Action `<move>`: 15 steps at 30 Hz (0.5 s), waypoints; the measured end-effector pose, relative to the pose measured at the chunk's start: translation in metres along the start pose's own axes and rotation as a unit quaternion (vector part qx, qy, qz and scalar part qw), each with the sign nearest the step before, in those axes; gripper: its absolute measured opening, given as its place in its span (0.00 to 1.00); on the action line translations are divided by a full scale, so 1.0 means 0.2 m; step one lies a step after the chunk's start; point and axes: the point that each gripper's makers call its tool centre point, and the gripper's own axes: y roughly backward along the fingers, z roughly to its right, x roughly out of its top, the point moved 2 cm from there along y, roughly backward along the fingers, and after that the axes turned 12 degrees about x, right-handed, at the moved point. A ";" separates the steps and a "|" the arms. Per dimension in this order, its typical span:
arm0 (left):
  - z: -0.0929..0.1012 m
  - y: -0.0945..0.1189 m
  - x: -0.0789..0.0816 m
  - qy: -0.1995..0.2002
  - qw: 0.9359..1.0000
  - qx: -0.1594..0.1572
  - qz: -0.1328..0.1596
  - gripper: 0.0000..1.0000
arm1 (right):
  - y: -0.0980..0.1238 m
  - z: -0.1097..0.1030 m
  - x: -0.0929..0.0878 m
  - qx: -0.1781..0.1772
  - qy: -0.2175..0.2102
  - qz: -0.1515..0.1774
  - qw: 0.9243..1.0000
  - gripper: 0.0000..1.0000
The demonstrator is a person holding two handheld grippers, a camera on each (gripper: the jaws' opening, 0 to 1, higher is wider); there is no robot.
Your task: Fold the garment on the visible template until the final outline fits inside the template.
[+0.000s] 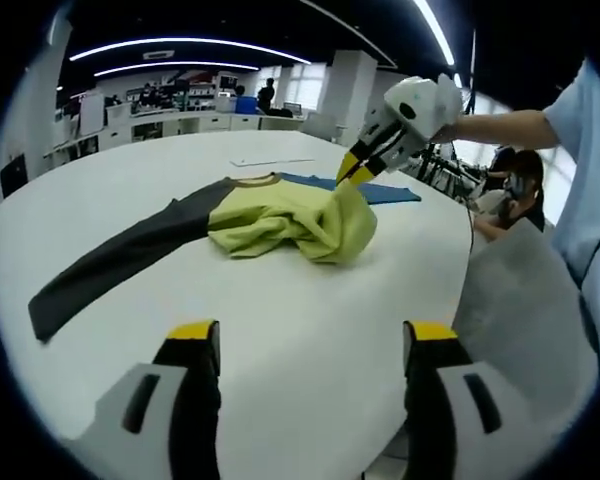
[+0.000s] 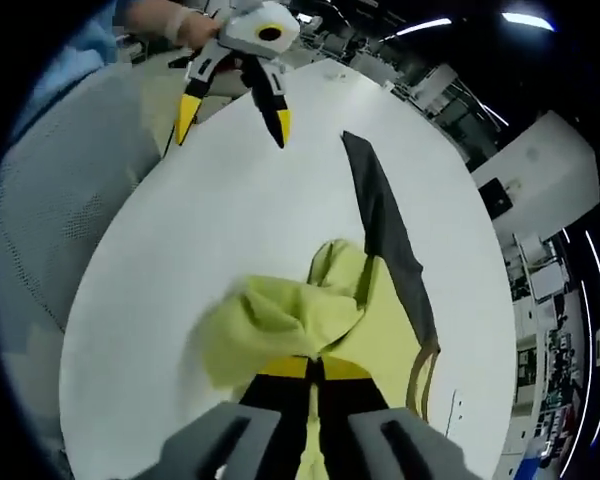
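Up close, the left gripper [image 1: 310, 350] hangs over bare table [image 1: 310, 300], jaws spread wide, nothing between them. Sweeping across from the left: a dark sleeve [image 1: 110, 262] lies stretched flat along the table, running into the garment [image 1: 290, 222], a yellow-green body bunched in a heap near the middle. At its right end the right gripper [image 1: 352, 172] has its yellow tips pinched together on a fold of cloth, lifting it off the table. The right gripper view confirms it, jaws closed tight on the yellow fabric [image 2: 280, 320]. Behind the heap a blue template [image 1: 380, 190] peeks out, flat on the table, the garment lying partly over it.

The risk, as I read it: one gripper is doing all the holding. Pull that bunched cloth across and the rest could drag with it, the sleeve trailing out past the template, or the thin pinch could slip and drop the fold crooked. The empty left gripper looks needed to pin or square things.

The table is white, smooth and rounded, probably slick under cloth. Beyond it, an open office: desks, ceiling light strips, a seated person at the far right.
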 end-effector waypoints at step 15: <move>0.00 -0.01 -0.01 0.010 1.000 -0.001 -0.004 0.71 | -0.16 0.29 -0.12 0.023 -0.177 0.018 0.984 0.00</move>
